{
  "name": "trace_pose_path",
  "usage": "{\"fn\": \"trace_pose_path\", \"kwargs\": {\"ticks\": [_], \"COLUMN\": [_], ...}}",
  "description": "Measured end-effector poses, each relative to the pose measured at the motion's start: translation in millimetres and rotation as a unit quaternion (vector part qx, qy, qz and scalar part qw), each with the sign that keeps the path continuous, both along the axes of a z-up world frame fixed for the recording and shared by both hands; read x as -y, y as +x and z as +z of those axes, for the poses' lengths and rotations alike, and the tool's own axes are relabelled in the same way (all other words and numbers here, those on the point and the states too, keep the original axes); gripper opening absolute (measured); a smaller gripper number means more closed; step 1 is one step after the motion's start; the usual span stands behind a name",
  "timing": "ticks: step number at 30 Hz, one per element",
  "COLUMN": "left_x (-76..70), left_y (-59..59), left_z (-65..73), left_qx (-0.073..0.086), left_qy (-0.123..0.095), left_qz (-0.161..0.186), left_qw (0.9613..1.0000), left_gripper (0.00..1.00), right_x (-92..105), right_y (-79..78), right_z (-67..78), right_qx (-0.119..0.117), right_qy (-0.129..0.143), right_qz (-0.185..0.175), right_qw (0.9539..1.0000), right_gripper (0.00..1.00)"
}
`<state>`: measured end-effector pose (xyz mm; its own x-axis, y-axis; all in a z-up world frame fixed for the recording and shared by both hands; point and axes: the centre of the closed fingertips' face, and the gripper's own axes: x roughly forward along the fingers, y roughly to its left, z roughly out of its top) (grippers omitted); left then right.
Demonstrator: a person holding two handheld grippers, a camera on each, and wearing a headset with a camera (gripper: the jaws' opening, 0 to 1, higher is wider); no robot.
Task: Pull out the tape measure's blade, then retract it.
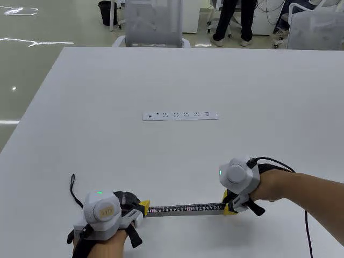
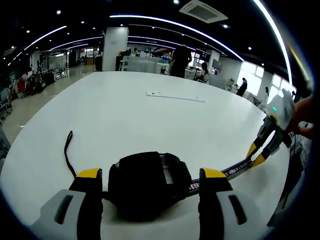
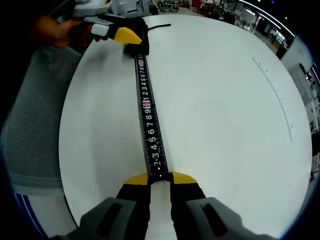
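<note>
Tape measure case (image 1: 124,199) clamped in left gripper (image 2: 151,175) fingers, blade (image 3: 146,105) tip pinched in right gripper (image 3: 160,176) fingers: blade best kept straight and level, case held steady.

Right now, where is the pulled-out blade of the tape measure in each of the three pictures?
Head view: the blade lies low in the picture, stretched sideways near the bottom edge.
Left gripper view: the blade slants from behind the right-hand jaw up toward the right.
Right gripper view: the blade runs straight up the middle from the jaws, numbers showing.
Shared landmark: the black case at the blade's far end.
</note>
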<state>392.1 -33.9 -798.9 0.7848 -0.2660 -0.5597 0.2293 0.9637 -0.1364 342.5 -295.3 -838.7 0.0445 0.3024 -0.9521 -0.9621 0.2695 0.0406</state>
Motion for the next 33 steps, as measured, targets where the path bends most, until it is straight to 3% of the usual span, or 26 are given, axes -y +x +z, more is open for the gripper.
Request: {"fn": "trace_pose_path", "kwargs": {"ticks": [5,6,8,11,17,23,33], "left_x": [1.2,-0.9,-0.6,-0.2,-0.1,-0.9,-1.0], "left_y": [0.1,-0.6,-0.7,-1.4,-1.5,-2.3,-2.7], "left_z": [-4.9,-6.1,-4.9,-5.1,-6.9,-6.8,-7.0], "left_qx": [-0.009,-0.011,-0.007,-0.002,-0.011,-0.009,-0.007], "left_qy": [0.008,0.019,0.022,0.023,0.034,0.049,0.051], "left_qz": [-0.004,-0.005,-0.009,-0.019,-0.023,-0.029,-0.037], "left_qw": [0.9999,0.9997,0.9997,0.9996,0.9991,0.9983,0.9980], "left_gripper": [0.69,0.66,0.64,0.63,0.62,0.60,0.60], "right_x": [0.0,-0.2,-0.2,0.1,-0.1,-1.1,-2.8], "right_y": [0.1,-0.3,-0.2,0.5,0.0,-0.2,-1.4], "right_z": [0.3,0.6,0.5,-0.6,-0.1,0.1,1.1], "right_qx": [0.000,0.000,0.000,0.001,0.001,0.000,0.003], "right_qy": [-0.001,0.000,0.000,0.001,0.000,0.002,-0.001], "right_qz": [-0.001,-0.001,-0.001,0.000,0.000,-0.001,0.002], "right_qw": [1.0000,1.0000,1.0000,1.0000,1.0000,1.0000,1.0000], "right_gripper": [0.14,0.14,0.14,0.14,0.14,0.14,0.14]}}
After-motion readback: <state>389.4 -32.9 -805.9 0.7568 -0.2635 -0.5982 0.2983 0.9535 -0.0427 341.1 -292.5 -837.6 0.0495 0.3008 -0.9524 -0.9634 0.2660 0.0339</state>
